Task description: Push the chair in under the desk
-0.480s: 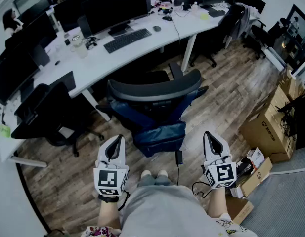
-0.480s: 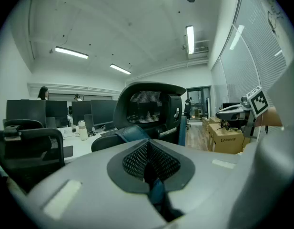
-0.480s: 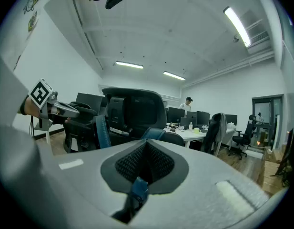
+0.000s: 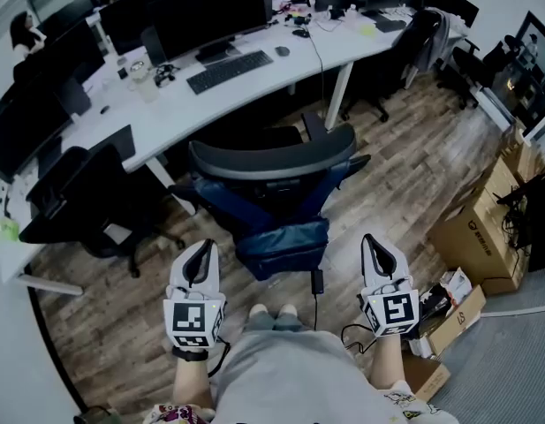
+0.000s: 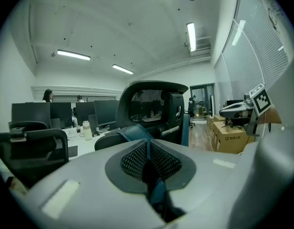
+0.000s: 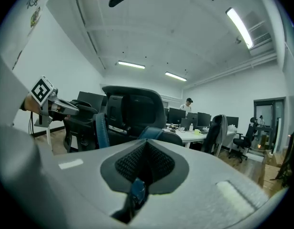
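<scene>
The chair (image 4: pixel 272 179) stands on the wooden floor (image 4: pixel 413 166) in front of the white surface (image 4: pixel 219 104). Its back is turned to the person and its seat faces the surface's edge, close to it. The curved top of the backrest runs left to right, roughly along that edge. A keyboard (image 4: pixel 228 71) lies on the surface beyond it.

The left gripper (image 4: pixel 204 253) and the right gripper (image 4: pixel 374 246) hang behind the chair, one on each side, apart from it and pointing toward it. Both are clenched with nothing between the jaws. A cardboard box (image 4: pixel 480 228) sits to the right.
</scene>
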{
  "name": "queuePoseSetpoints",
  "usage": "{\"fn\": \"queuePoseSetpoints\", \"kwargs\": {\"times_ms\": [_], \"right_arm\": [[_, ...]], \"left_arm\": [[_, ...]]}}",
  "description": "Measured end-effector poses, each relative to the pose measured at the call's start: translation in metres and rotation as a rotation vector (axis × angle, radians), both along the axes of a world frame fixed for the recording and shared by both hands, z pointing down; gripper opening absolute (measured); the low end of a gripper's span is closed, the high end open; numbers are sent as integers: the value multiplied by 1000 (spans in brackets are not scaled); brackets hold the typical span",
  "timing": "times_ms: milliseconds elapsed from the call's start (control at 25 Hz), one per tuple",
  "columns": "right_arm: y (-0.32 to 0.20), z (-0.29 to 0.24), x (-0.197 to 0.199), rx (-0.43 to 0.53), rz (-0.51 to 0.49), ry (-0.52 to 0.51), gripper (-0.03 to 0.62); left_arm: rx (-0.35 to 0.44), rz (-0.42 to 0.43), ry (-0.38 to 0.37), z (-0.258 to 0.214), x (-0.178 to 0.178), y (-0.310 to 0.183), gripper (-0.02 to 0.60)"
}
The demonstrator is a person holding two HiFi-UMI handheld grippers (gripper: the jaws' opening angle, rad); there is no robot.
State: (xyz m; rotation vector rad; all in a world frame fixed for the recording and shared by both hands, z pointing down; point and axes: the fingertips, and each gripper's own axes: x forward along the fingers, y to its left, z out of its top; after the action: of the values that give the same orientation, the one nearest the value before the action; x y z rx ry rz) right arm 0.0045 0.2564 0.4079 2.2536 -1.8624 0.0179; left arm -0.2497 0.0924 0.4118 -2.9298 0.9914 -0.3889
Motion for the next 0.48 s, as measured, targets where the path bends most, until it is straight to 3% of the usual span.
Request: {"fn": "queuePoseSetpoints", "kwargs": {"times_ms": [480], "right_arm": [[-7,-3,4,-15,-139,29,157]], "left_arm": [[62,-19,-66,1,-5,1,126]]}}
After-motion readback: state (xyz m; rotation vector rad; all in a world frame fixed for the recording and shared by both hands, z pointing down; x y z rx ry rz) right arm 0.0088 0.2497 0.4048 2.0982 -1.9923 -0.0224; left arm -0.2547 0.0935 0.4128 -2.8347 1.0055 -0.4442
